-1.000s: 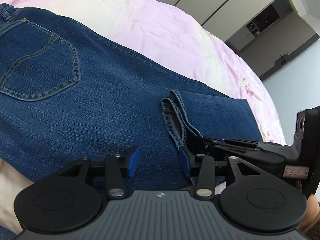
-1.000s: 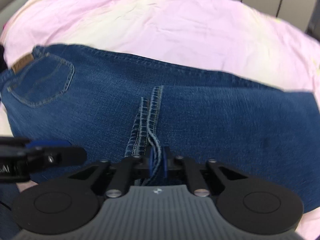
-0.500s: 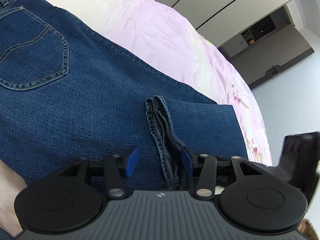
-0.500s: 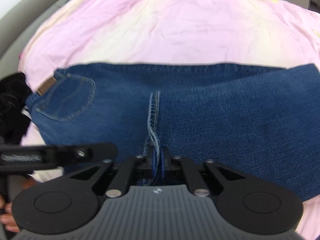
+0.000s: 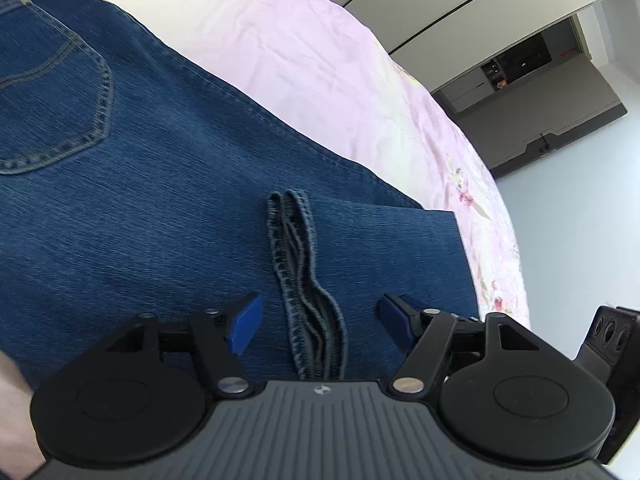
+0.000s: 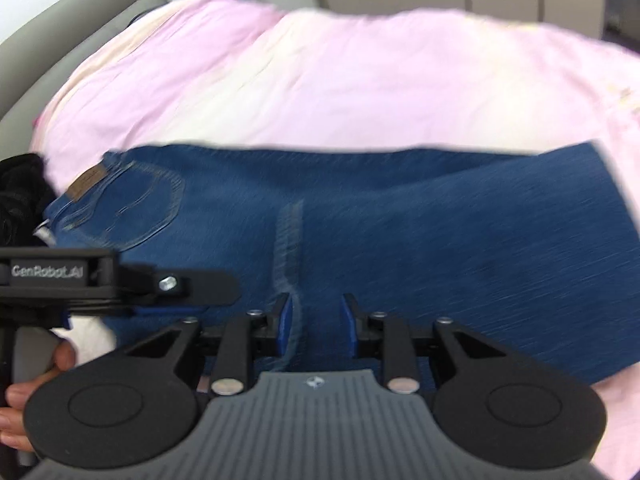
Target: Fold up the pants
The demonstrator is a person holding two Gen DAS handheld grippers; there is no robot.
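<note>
We see pink bed (image 5: 304, 40) past the jeans (image 5: 160, 200). Our left claw (image 5: 316, 326) and right claw (image 6: 316, 328) are opening, pant hems (image 5: 304, 280) loose between them.

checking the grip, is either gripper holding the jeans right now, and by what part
Nothing is held. The left gripper and right gripper are opening, and the hems of the jeans lie free between the pads.

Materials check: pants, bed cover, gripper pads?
Pants: blue denim, matte; diagonal weave streaks, tan topstitching on the pocket, thick stitched hems.
Bed cover: thin woven fabric, likely cotton, pale pink; fine creases, faint floral print.
Pads: blue, smooth, probably rubber or soft plastic; can't confirm.
</note>
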